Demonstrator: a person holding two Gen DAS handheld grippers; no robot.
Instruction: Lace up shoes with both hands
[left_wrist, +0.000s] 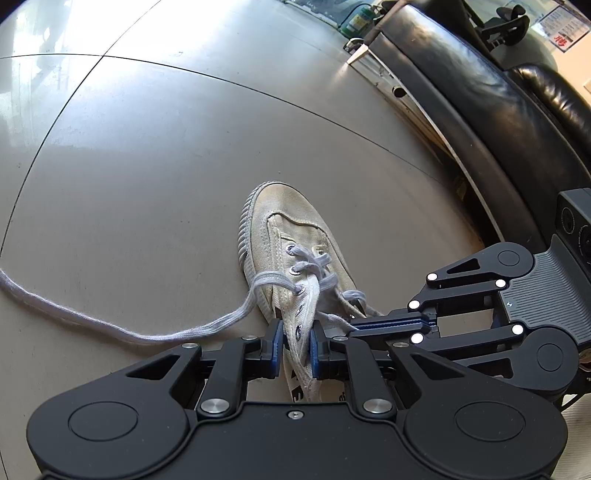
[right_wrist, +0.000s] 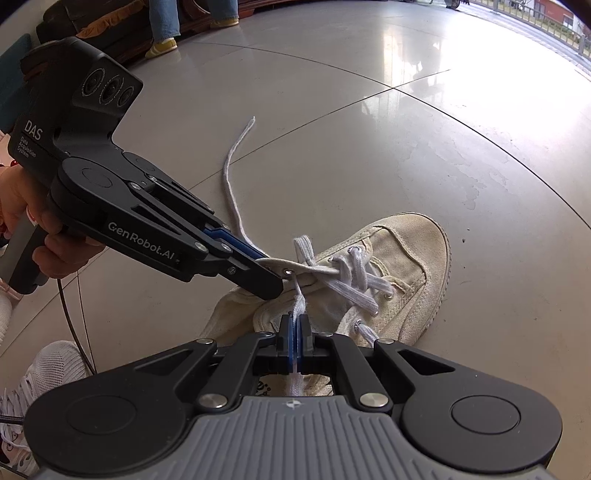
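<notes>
Cream canvas shoe (left_wrist: 295, 240), worn, lying on a grey tiled floor (left_wrist: 147, 166), toe pointing away from the person, rubber toe cap ribbed; pale grey lace (right_wrist: 354, 280) crossed through the metal eyelets nearest the toe, the eyelets nearer the ankle unlaced; left gripper (left_wrist: 297, 343), black with blue pads, jaws narrowly apart and pressed on the upper eyelet flap (left_wrist: 303, 332) of the shoe, the canvas edge pinched between the pads, seen also from the right wrist view (right_wrist: 273, 284) gripping the flap right at an eyelet; right gripper (right_wrist: 295, 343), same make, jaws all but closed on one strand of the lace, the strand running up from between the pads toward the eyelet beside the left gripper's tips; in the left wrist view the right gripper (left_wrist: 354, 325) comes in from the right, its tips at the shoe's opening; other end of the lace (left_wrist: 110, 325) loose, trailing in a long curve across the floor to the left, well away from the shoe; hand (right_wrist: 33, 221) wrapped round the left gripper's handle; black leather sofa (left_wrist: 480, 110) along the far edge of the floor; white mesh trainer (right_wrist: 40, 373) at the lower left corner of the right wrist view; legs in blue jeans with yellow shoes (right_wrist: 162, 46) in the background
</notes>
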